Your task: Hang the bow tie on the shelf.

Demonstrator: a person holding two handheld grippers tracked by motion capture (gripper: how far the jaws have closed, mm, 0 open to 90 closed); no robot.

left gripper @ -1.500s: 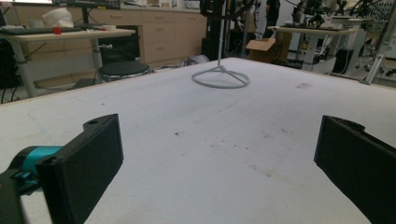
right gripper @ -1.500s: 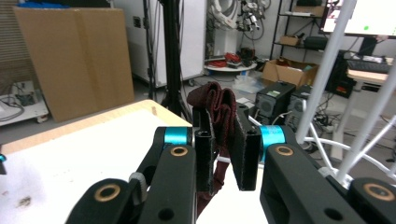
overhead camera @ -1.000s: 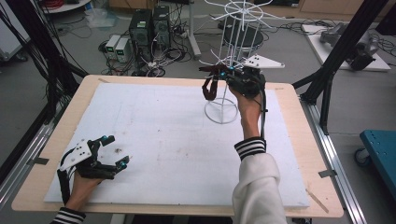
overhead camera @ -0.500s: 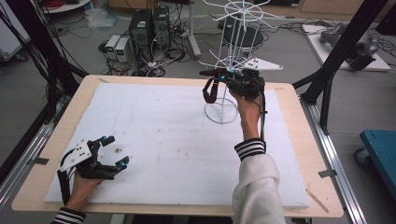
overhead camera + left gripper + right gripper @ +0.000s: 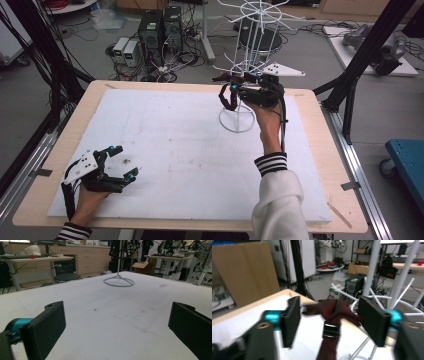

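A dark red strap (image 5: 228,99) with a black buckle hangs by a low prong of the white wire rack (image 5: 252,40) at the back of the table. My right gripper (image 5: 231,89) is at that prong and its jaws have just been opening. In the right gripper view the strap (image 5: 332,310) sits between the two black pads (image 5: 291,315), and neither pad touches it. My left gripper (image 5: 125,161) rests open on the white mat (image 5: 175,145) at the front left. Nothing is between its pads (image 5: 46,326).
The rack's round base ring (image 5: 236,121) stands on the mat under my right hand; the same base ring (image 5: 119,282) is far ahead in the left gripper view. Computer boxes and cables (image 5: 157,35) lie on the floor behind the table. Black frame posts (image 5: 370,55) flank it.
The right gripper's jaws have spread apart and let go of the dark red strap, which stays at the rack's prong. Neither hand has moved.
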